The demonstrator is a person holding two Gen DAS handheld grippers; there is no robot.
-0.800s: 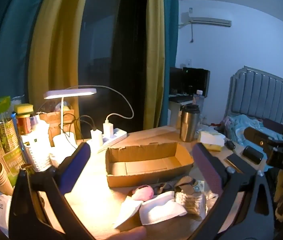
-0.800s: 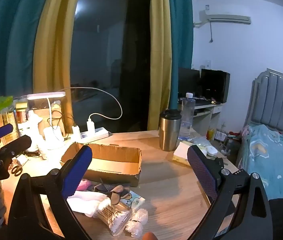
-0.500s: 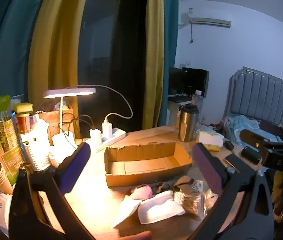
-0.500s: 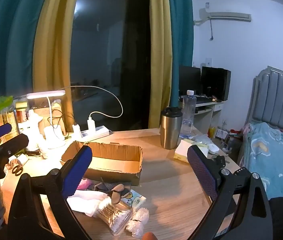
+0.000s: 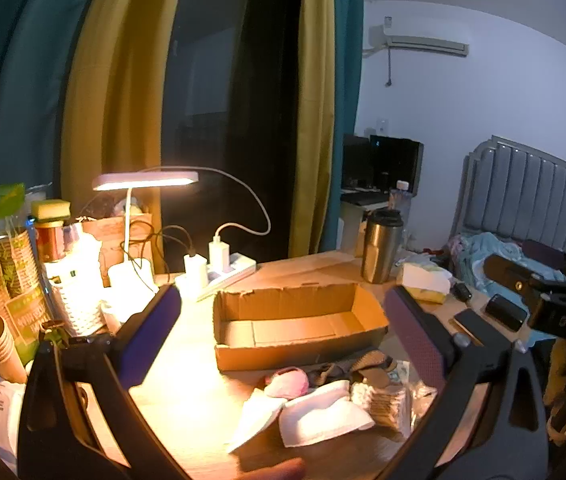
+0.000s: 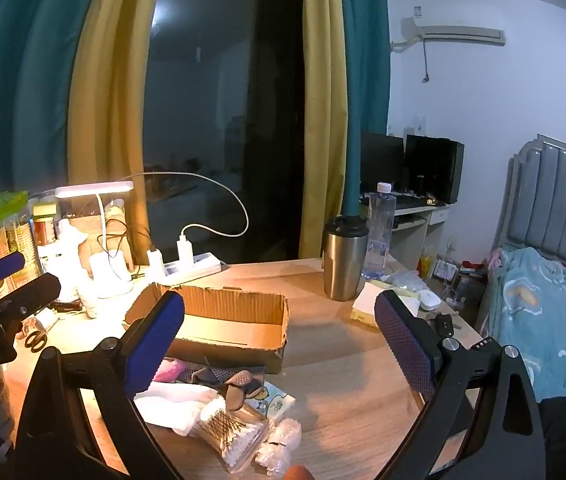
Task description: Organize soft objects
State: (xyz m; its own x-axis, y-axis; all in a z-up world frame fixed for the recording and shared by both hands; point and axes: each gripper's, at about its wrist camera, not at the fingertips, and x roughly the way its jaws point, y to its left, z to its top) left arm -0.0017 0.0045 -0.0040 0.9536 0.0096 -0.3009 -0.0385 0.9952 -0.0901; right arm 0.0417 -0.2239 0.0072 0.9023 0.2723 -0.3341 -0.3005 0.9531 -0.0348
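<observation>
Gaping wide, left gripper (image 5: 283, 320) and right gripper (image 6: 279, 320) jaws hold nothing.

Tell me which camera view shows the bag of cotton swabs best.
The right wrist view shows it best: the bag of cotton swabs lies near the camera, unobstructed, and single swab tips can be seen. In the left wrist view the same bag is dimmer, partly hidden behind the white cloth, with no detail.

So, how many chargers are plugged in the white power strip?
2: one charger at the strip's lamp-side end, the other charger just beside it, with the long white cable. The power strip shows no others.
</observation>
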